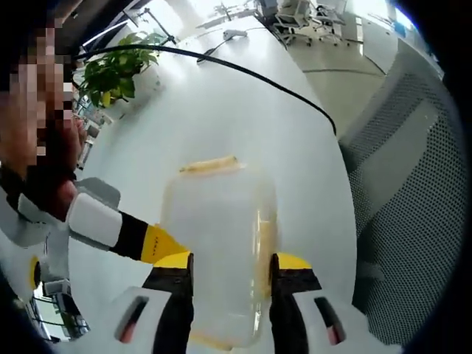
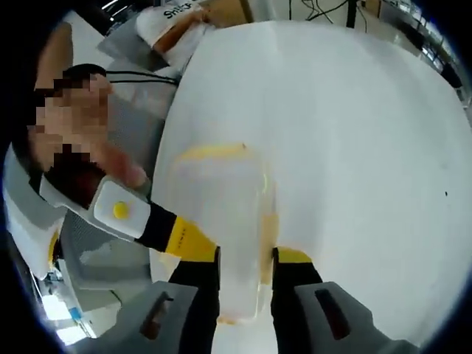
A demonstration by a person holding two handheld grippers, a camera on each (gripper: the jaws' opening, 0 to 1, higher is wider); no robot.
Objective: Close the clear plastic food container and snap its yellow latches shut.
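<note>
Already the lid sits on the clear container (image 1: 218, 251), held above the white surface (image 1: 243, 110); each hand-held gripper (image 1: 230, 284) (image 2: 245, 276) pinches it, yellow latches (image 1: 210, 165) seemingly unsnapped.

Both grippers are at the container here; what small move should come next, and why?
Probably squeeze inward: the left gripper and right gripper each straddle an end of the clear container beside a yellow latch, so pressing should snap the latches.
</note>
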